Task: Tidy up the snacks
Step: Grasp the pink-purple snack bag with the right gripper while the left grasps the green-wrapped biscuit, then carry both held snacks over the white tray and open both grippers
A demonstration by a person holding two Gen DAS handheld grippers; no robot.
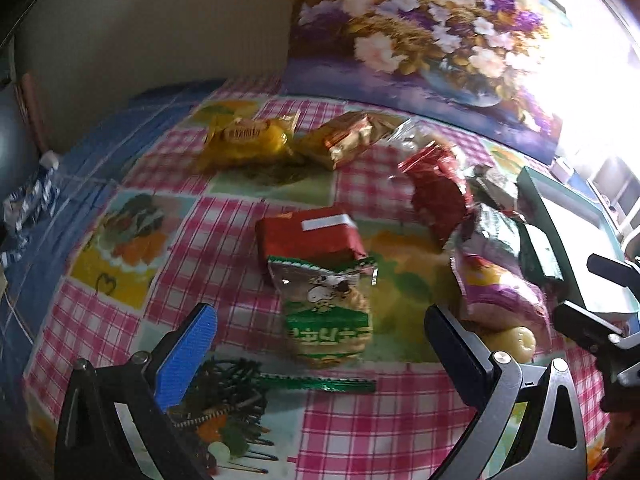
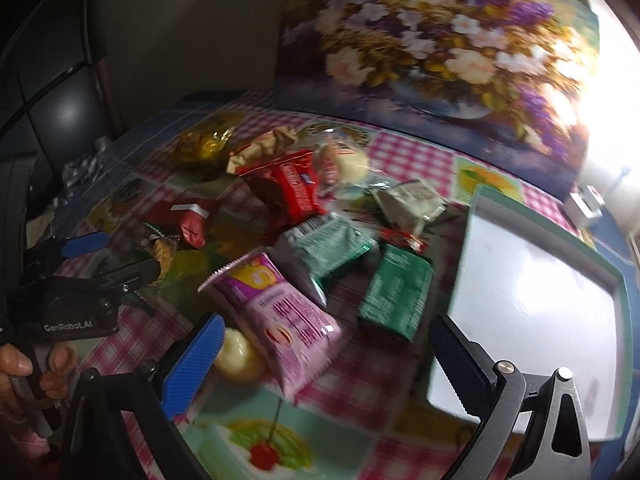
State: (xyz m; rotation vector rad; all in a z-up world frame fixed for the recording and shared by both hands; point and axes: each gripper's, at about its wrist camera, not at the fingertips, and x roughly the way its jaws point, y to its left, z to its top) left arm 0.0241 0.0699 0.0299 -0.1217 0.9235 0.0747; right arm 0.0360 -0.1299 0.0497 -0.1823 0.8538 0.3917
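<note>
The worktop [image 1: 224, 232] wears a smooth, glossy checked oilcloth that throws back light. The green snack pack [image 1: 326, 316] is shiny plastic film with a serrated foil edge; the red packet [image 1: 312, 236] behind it looks like glossy wrapped foil. The pink snack bag [image 2: 280, 320] is slick printed plastic with crimped ends, and the green sachet [image 2: 396, 300] beside it has a duller sheen. The tray [image 2: 536, 304] is smooth, glossy hard plastic. The left claw [image 1: 320, 340] and right claw [image 2: 324, 356] each carry one ribbed blue rubbery pad, one matt black textured pad, and brushed metal arms
</note>
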